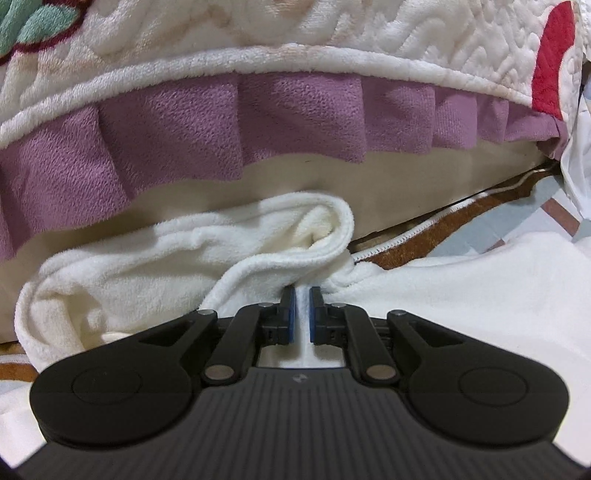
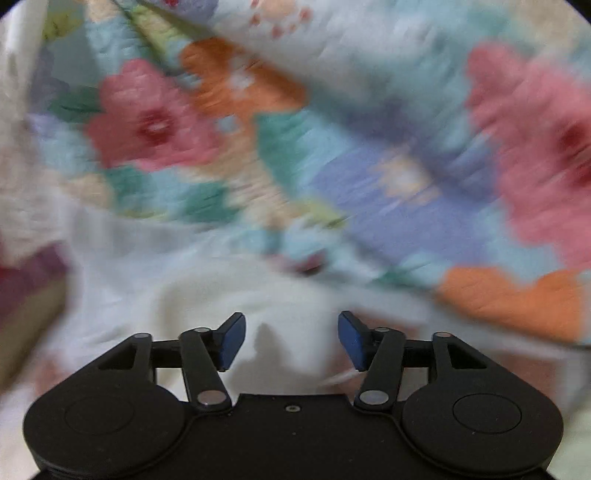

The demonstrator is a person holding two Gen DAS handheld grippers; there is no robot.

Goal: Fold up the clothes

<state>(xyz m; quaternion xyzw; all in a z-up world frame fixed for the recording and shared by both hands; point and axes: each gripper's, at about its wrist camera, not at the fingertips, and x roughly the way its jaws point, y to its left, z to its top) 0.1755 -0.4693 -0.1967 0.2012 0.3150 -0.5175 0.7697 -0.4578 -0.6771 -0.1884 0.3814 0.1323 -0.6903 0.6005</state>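
My left gripper: jaws nearly closed, pinching a fold of the white fleece garment, lying below the purple frill. My right gripper: wide apart, empty, over blurred floral bedding.

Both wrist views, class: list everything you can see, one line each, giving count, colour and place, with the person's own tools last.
Fleece garment: one, white, bunched low in the left wrist view, a fold pinched in the gripper.
Zipper: one, white teeth, right of the garment's fold.
Quilt: one, cream with green and red patches, across the top.
Frill: one, purple, hanging under the quilt's edge.
Floral sheet: one, blurred pink, orange, blue and green, filling the right wrist view.
Left gripper: one, black with blue pads, shut on the garment.
Right gripper: one, black with blue pads, open, holding nothing.
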